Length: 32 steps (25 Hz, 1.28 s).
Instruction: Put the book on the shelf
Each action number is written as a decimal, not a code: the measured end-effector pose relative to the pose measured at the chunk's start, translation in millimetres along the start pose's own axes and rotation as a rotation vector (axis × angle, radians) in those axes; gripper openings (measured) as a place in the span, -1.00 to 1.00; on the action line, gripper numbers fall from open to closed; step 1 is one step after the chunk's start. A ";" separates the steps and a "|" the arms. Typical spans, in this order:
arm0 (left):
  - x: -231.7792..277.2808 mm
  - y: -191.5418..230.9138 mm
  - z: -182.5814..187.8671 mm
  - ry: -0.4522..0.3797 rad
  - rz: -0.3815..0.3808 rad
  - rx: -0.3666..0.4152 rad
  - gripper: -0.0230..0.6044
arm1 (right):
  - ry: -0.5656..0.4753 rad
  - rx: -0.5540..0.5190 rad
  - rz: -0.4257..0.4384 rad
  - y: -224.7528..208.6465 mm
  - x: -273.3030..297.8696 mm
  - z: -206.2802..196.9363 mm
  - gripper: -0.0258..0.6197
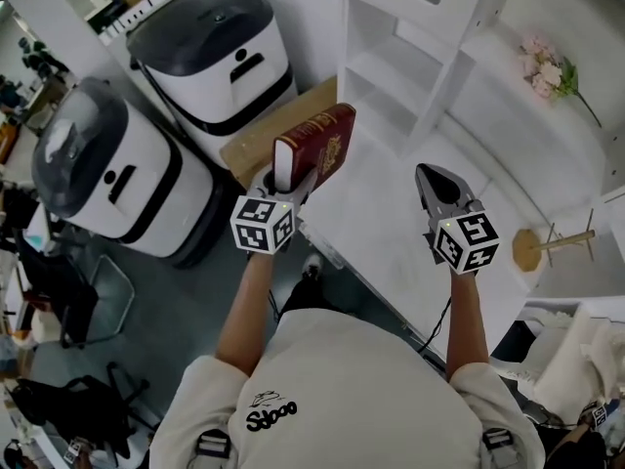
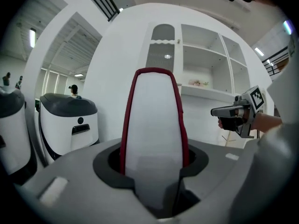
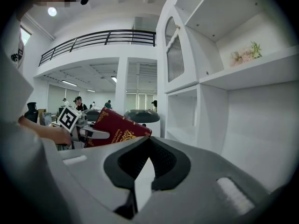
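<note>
My left gripper [image 1: 291, 182] is shut on a dark red book [image 1: 318, 147] with gold print, held upright with its white page edge toward me. In the left gripper view the book [image 2: 154, 125] fills the gap between the jaws, whose tips it hides. The white shelf unit [image 1: 391, 76] with open compartments stands just beyond it. To the right, my right gripper [image 1: 436, 180] hovers over the white tabletop [image 1: 391, 233], shut and empty. From the right gripper view, the book [image 3: 114, 130] and left gripper [image 3: 93, 133] show at left, the shelf [image 3: 187, 111] at right.
Two white machines with dark grey tops [image 1: 210, 52] [image 1: 98, 169] stand on the floor at left. A cardboard box [image 1: 264, 135] lies beside the table's edge. Pink flowers [image 1: 545, 70] sit on the shelf unit, and a wooden stand [image 1: 547, 245] is at right.
</note>
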<state>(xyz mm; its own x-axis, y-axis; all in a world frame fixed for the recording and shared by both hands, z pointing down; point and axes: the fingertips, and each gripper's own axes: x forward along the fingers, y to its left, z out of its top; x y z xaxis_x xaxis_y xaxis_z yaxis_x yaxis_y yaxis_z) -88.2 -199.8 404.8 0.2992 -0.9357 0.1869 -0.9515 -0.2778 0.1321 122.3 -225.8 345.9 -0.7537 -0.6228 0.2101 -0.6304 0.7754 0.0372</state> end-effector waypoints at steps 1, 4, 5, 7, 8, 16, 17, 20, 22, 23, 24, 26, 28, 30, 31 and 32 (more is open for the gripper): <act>10.4 7.3 -0.6 0.002 -0.010 -0.022 -0.17 | 0.007 -0.002 -0.011 -4.7 7.8 0.5 -0.92; 40.9 25.3 -2.4 0.005 -0.045 -0.092 -0.17 | 0.025 -0.012 -0.052 -17.4 29.7 2.1 -0.92; 50.5 30.3 -4.1 0.009 -0.055 -0.111 -0.17 | 0.029 -0.009 -0.065 -20.8 36.5 2.1 -0.92; 68.6 40.6 -8.1 0.011 -0.071 -0.156 -0.17 | 0.040 0.001 -0.081 -26.1 50.7 0.3 -0.92; 77.1 45.9 -10.2 0.009 -0.078 -0.182 -0.17 | 0.048 0.005 -0.086 -28.0 58.0 -1.6 -0.92; 132.0 80.9 -41.3 0.065 -0.118 -0.292 -0.17 | 0.125 0.020 -0.114 -40.7 106.9 -21.4 -0.92; 137.9 84.2 -45.4 0.075 -0.122 -0.303 -0.17 | 0.134 0.024 -0.118 -42.4 112.4 -24.5 -0.92; 156.7 93.6 -56.0 0.105 -0.133 -0.332 -0.16 | 0.156 0.033 -0.130 -47.8 129.0 -32.5 -0.92; 169.2 97.7 -62.1 0.118 -0.146 -0.370 -0.16 | 0.171 0.037 -0.135 -50.9 138.6 -38.0 -0.92; 174.7 98.2 -65.1 0.123 -0.156 -0.396 -0.16 | 0.181 0.039 -0.137 -52.2 142.3 -41.1 -0.92; 179.8 97.9 -68.1 0.126 -0.167 -0.429 -0.16 | 0.190 0.040 -0.141 -53.6 145.3 -44.3 -0.92; 190.2 97.3 -73.7 0.124 -0.192 -0.510 -0.16 | 0.204 0.047 -0.156 -57.7 150.2 -50.3 -0.92; 200.9 95.9 -80.4 0.122 -0.210 -0.587 -0.16 | 0.212 0.059 -0.173 -61.7 154.2 -55.5 -0.92; 210.7 92.2 -89.2 0.135 -0.224 -0.629 -0.16 | 0.221 0.064 -0.185 -63.3 157.5 -60.3 -0.92; 215.8 90.3 -93.7 0.144 -0.230 -0.641 -0.17 | 0.227 0.062 -0.190 -63.8 159.2 -62.5 -0.92; 220.9 88.8 -98.4 0.152 -0.234 -0.654 -0.17 | 0.232 0.061 -0.194 -64.5 160.7 -64.5 -0.92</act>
<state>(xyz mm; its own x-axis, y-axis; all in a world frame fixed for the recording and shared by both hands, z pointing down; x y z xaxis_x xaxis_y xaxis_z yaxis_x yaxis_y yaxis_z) -99.5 -409.8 553.6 0.5423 -0.8137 0.2094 -0.6374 -0.2361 0.7335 53.9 -369.1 440.3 -0.5601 -0.7128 0.4222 -0.7735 0.6324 0.0415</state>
